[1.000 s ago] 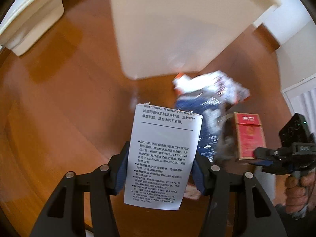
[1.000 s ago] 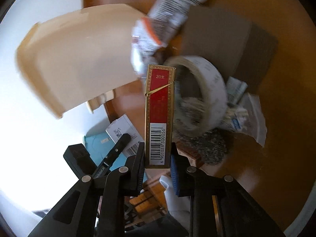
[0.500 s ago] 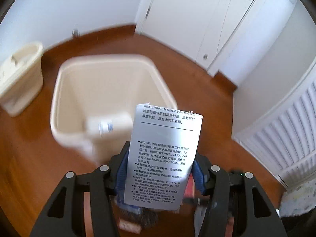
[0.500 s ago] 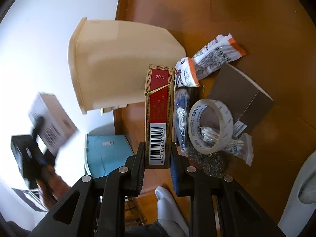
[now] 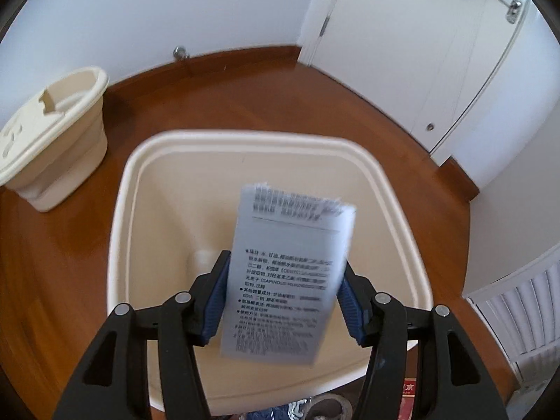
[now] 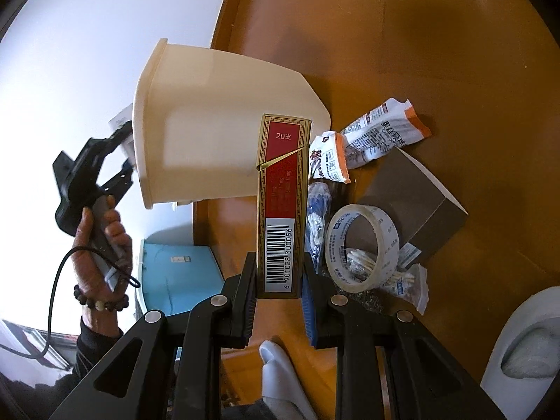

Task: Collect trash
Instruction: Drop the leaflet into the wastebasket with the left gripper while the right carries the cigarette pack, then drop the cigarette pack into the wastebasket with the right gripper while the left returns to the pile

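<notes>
White packet (image 5: 287, 276) now over bin (image 5: 129, 189).

Barcode and "20支" legible on the red pack I hold

From my right wrist camera, the red-and-gold cigarette pack (image 6: 282, 206) reads "20支" at its 12 o'clock end, with barcode digits 6 901028 300056 at 6 o'clock. From my left wrist camera, the white printed packet (image 5: 285, 276) carries blurred Chinese ingredient text; I make out "EDTA" and part of "SAPINDUS". Print on the tape roll (image 6: 362, 246) and snack wrapper (image 6: 381, 136) is too small to read.
</notes>
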Tool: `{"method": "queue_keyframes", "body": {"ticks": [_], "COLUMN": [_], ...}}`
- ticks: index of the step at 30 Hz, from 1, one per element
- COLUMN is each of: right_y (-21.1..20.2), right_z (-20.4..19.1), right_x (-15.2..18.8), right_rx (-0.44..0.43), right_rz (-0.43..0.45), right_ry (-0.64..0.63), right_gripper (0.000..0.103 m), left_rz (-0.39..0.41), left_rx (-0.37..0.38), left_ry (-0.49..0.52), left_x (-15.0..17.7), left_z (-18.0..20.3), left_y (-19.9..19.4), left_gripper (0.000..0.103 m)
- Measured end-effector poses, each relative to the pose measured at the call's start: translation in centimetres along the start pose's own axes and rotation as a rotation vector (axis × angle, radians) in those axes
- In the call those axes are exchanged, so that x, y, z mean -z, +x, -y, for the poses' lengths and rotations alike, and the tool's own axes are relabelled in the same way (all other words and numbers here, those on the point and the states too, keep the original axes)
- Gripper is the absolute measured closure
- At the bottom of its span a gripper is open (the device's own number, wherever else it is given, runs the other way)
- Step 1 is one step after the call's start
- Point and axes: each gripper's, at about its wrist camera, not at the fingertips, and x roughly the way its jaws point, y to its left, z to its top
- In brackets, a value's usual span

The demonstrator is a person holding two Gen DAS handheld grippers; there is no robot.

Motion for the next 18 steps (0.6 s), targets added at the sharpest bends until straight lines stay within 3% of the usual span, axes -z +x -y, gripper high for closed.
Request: {"method": "queue_keyframes", "body": {"ticks": [4, 10, 16, 18], "right_y": [-0.2, -1.9, -5.8, -6.7], "right_z": [-0.3, -2.3, -8.8, -12.9], "right_x": [-0.1, -1.7, -5.5, -7.1], "right_rx": [0.007, 0.032, 0.005, -0.037], "right_rz": [0.005, 0.068, 0.184, 0.225], "right_ry": [-0.013, -0.110, -0.287, -0.376], "right_gripper": [0.079, 0.079, 0.079, 0.079], "left_rz": [-0.001, 0.062, 0.073, 0.054], "left_rx": [-0.055, -0.031, -0.065, -0.099], "left_ry": [0.037, 0.003, -0.103, -0.138], "left_x": [1.0, 4.2, 11.3, 13.7], "left_z": [0.1, -0.7, -3.0, -3.8], "left_y": [-0.4, -5.3, -8.9, -8.8], "left_gripper": [0.040, 0.040, 0.038, 0.038]}}
